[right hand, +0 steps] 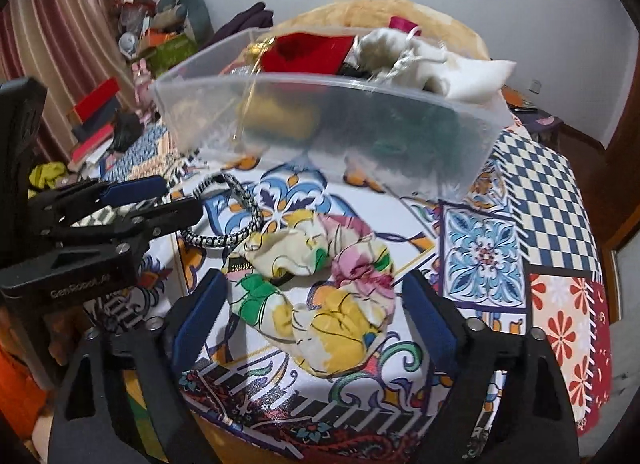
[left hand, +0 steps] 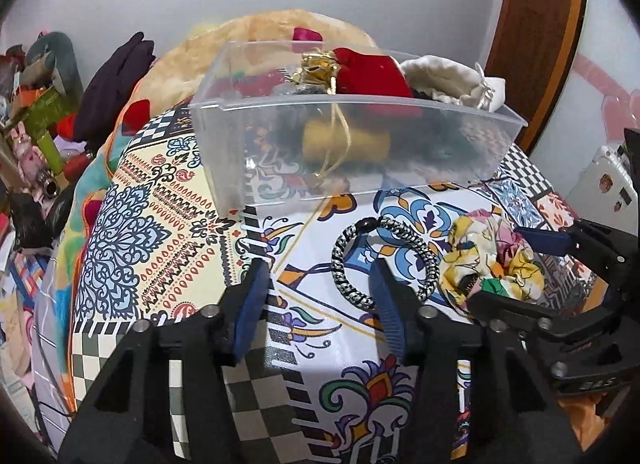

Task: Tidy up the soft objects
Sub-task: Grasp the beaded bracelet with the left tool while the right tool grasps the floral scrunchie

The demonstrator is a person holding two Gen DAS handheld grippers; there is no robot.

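A floral scrunchie [right hand: 320,288] lies on the patterned cloth between the open fingers of my right gripper [right hand: 316,316]; it also shows in the left wrist view [left hand: 492,256], where the right gripper [left hand: 512,264] reaches in from the right. A black-and-white braided hair band [left hand: 380,260] lies beside the scrunchie, just ahead of my open, empty left gripper [left hand: 320,296]. The band [right hand: 236,223] and left gripper [right hand: 160,199] show at left in the right wrist view. A clear plastic bin [left hand: 344,143] behind them holds a red pouch [left hand: 372,75], a cream pouch [left hand: 444,79] and other soft items.
The patterned tablecloth [right hand: 484,256] covers a small table whose edges drop off left and right. A cluttered pile of boxes and toys [right hand: 132,63] stands at the left. A wooden door [left hand: 536,31] is at the back right. An orange blanket [left hand: 248,43] lies behind the bin.
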